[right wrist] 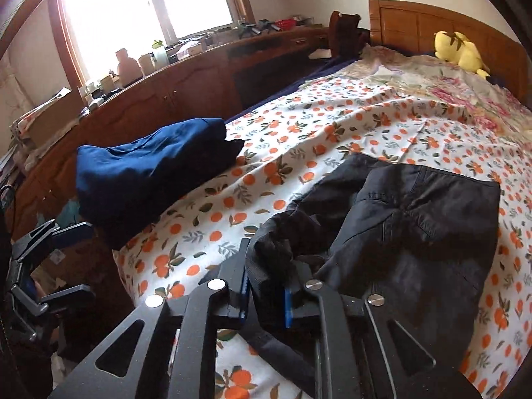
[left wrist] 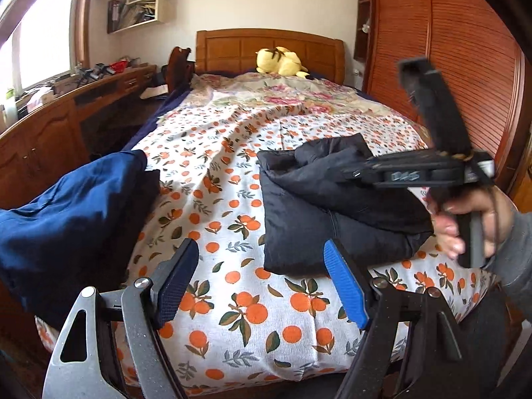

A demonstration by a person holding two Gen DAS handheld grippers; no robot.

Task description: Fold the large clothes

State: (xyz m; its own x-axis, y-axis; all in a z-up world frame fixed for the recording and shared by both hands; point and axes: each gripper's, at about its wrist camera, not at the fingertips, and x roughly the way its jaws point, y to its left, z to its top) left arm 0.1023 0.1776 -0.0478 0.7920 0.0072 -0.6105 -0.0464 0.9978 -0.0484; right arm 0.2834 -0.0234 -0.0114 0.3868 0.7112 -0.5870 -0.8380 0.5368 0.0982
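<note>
Bedroom, bed with orange-print sheet (left wrist: 232, 219); contents listed left to right.

Wooden cabinet run (right wrist: 159, 99) along the left wall under a bright window: cluttered top with bottles, boxes and small items, not individually legible.

Blue garment (right wrist: 149, 163): folded bundle at the near-left edge of the bed, resting on the sheet, partly overhanging the side.

Left gripper (left wrist: 259, 282): jaws set wide apart, nothing between them; blue pads (left wrist: 345, 286) hover above bare sheet at the near edge, between the blue garment and the black one.

Black garment (right wrist: 415, 219): large, dark, trouser-like with visible seams, lying crumpled and partly folded on the near-right part of the bed, well apart from the blue bundle.

Right gripper (right wrist: 264, 296): jaws narrowly parted with a bunched edge of the black garment lying between them; whether the pads actually press the cloth cannot be told. In the left wrist view it sits over the black garment, held by a hand (left wrist: 465, 226) in a grey sleeve.

Yellow plush toy (left wrist: 282, 61): far end, against the wooden headboard (left wrist: 232, 46).

Louvred wardrobe (left wrist: 449, 66): right wall.
</note>
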